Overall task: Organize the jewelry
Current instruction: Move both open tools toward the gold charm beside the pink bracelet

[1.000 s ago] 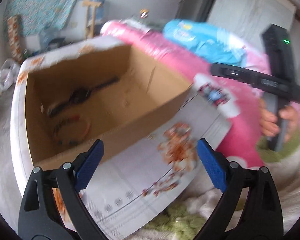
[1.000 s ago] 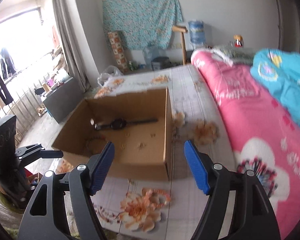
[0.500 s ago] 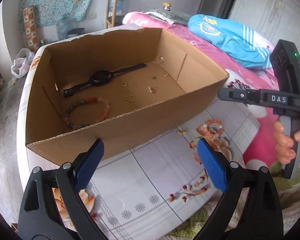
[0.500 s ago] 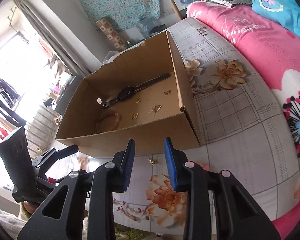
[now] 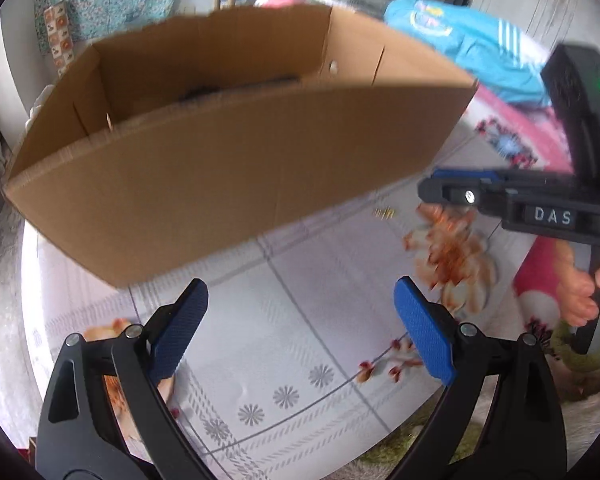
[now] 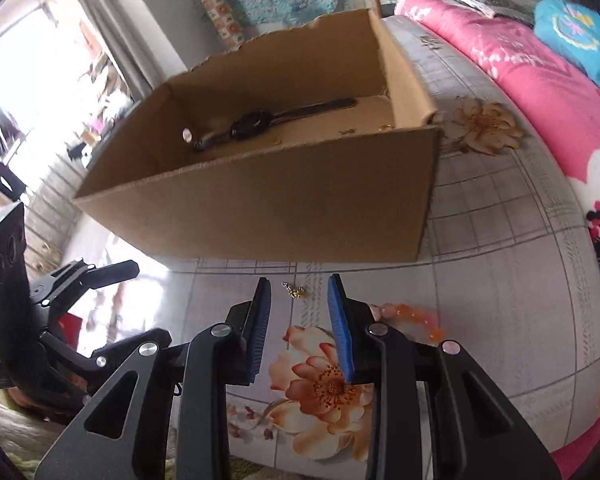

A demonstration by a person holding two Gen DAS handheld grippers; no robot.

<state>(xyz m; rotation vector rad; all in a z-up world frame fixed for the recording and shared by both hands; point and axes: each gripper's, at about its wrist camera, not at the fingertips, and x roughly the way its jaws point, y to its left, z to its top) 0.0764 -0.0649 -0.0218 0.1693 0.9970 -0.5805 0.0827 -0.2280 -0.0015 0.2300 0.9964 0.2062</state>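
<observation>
From my left wrist camera, my left gripper (image 5: 300,320) hangs with its blue pads spread wide and nothing between them, over the floral tablecloth (image 5: 300,360). The near wall of the cardboard box (image 5: 236,176) fills the upper half of the view, its lower edge just ahead of my fingertips, so the free room is the strip of cloth between pads and box. Over the rim I can only make out a dark blurred shape inside. To the right of the box's near corner a small gold earring (image 5: 385,212) lies on the cloth, apart from the box. My right gripper (image 5: 432,188) reaches in from the right edge, near that earring, with my right hand (image 5: 580,288) on its handle.

From my right wrist camera, my right gripper (image 6: 298,312) has its jaws narrowed and closing, with nothing pinched. The gold earring (image 6: 296,290) lies on the cloth just beyond the fingertips, in line with the gap, not touched. The box (image 6: 284,200) stands just behind it, its bottom edge near the earring. Inside, a black wristwatch (image 6: 260,122) lies along the far side, with a few tiny gold pieces (image 6: 386,127) near the right wall. Right of the box the cloth is open up to the pink blanket (image 6: 540,92). My left gripper (image 6: 96,274) shows at the left edge.
</observation>
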